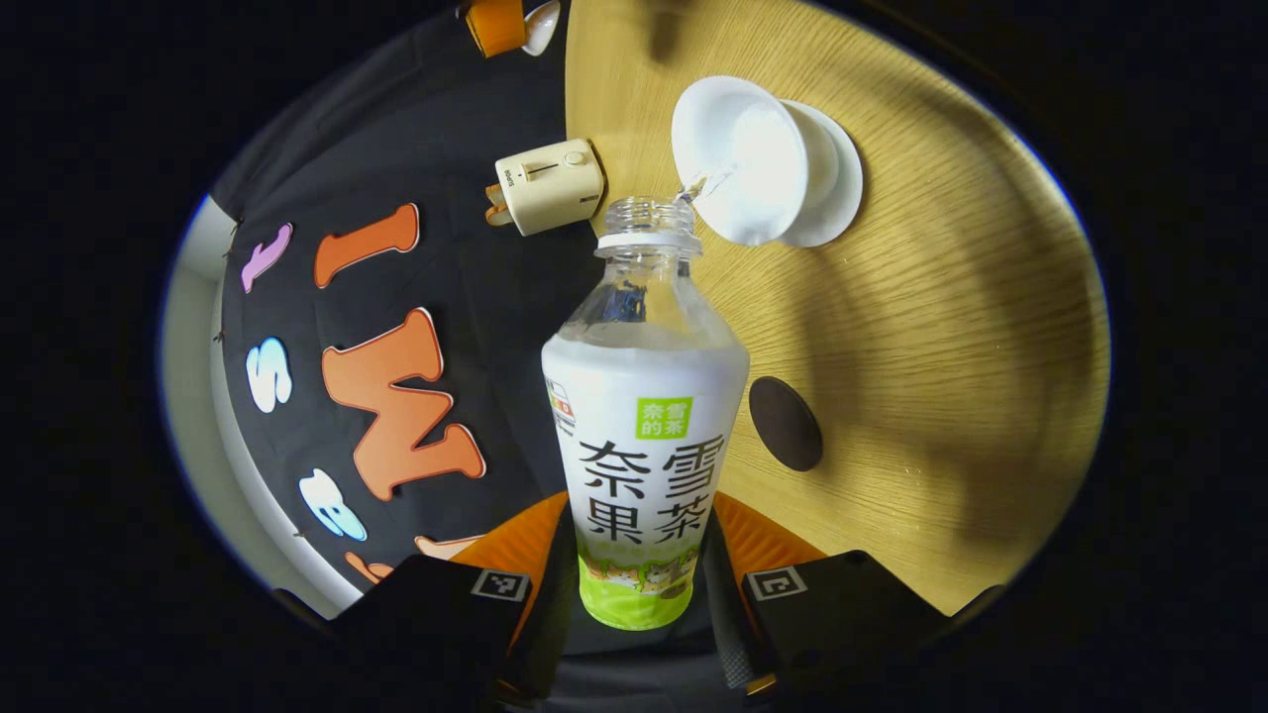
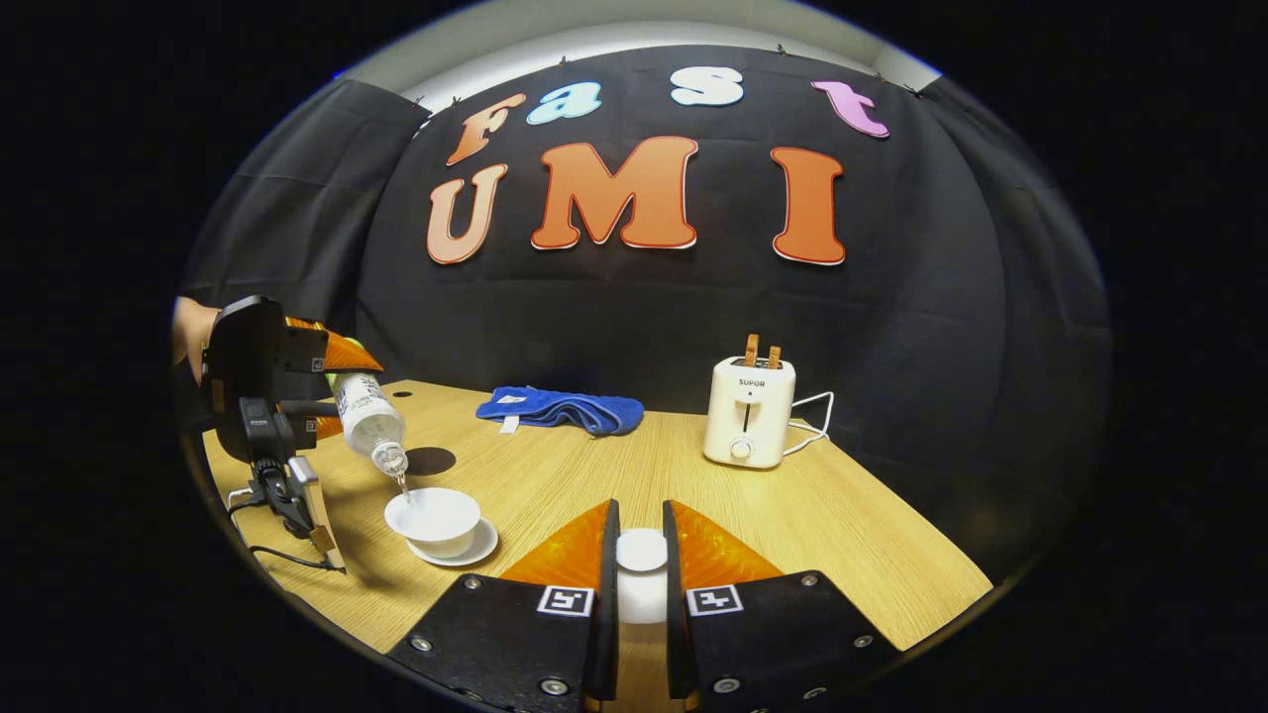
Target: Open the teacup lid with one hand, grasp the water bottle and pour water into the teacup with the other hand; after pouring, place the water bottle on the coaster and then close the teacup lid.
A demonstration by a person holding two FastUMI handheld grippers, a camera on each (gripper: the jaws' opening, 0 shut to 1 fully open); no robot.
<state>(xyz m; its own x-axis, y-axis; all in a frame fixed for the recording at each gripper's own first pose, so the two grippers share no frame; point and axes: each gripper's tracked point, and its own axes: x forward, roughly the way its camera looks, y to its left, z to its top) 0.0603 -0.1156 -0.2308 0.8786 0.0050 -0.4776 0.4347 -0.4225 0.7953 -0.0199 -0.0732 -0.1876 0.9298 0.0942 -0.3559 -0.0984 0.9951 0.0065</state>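
teacup (image 2: 433, 518) on saucer (image 2: 475, 551) | coaster (image 2: 430, 460) behind | toaster (image 2: 748, 411) right | cloth (image 2: 560, 408) between, rearward

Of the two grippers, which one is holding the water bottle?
The left gripper holds the water bottle, tilted and pouring into the teacup. The right gripper instead grips the white teacup lid, away from the cup.

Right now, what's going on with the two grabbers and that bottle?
Left gripper clamps water bottle, tipped, pouring into teacup. Right gripper holds lid clear. Coaster bare, nothing blocking.
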